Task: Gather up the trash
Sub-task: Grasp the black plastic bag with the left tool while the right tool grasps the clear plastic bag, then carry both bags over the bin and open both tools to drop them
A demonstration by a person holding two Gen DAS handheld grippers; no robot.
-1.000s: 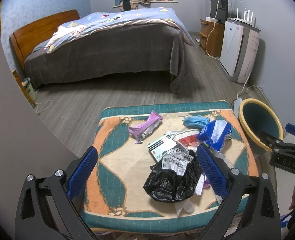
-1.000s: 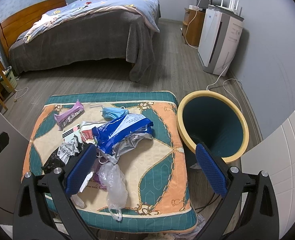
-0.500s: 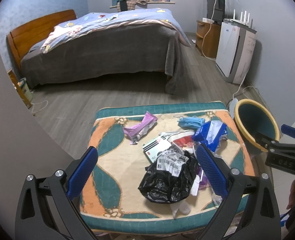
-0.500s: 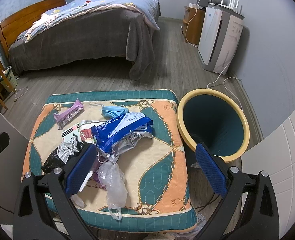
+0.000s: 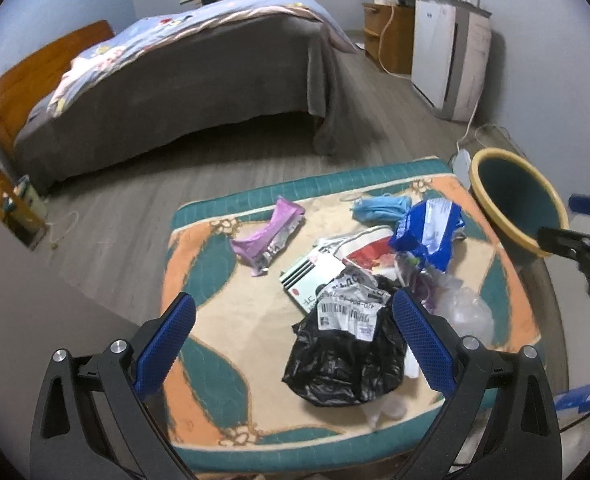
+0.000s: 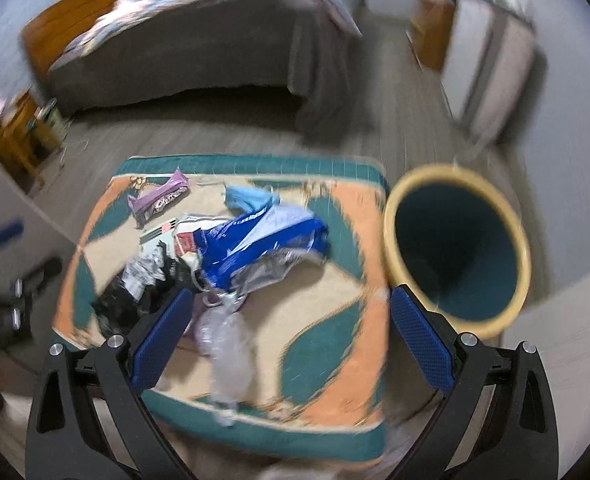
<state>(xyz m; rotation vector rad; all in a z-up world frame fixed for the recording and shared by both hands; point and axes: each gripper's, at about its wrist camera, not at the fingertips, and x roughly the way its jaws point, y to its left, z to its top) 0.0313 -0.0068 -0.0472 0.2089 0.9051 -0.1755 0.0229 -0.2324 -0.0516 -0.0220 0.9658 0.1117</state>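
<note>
A pile of trash lies on a patterned cushion (image 5: 199,248): a black plastic bag (image 5: 343,360) with a white label, a blue wrapper (image 5: 431,232), a purple wrapper (image 5: 267,232), a light blue face mask (image 5: 381,208), a clear plastic bag (image 5: 463,312) and paper packets. A teal bin with a yellow rim (image 5: 515,196) stands right of the cushion. My left gripper (image 5: 295,344) is open above the cushion's near edge, beside the black bag. My right gripper (image 6: 291,336) is open over the clear bag (image 6: 231,344), with the blue wrapper (image 6: 255,240) ahead and the bin (image 6: 455,248) to its right.
A bed (image 5: 183,80) with a grey blanket stands across the wooden floor. A white air purifier (image 5: 451,56) and a wooden cabinet (image 5: 387,36) stand along the right wall, with a cable on the floor. A small wooden stand (image 5: 11,208) is at the left.
Both grippers have tilted and shifted; the right wrist view is now motion-blurred and closer to the trash and bin. The trash has not moved.
</note>
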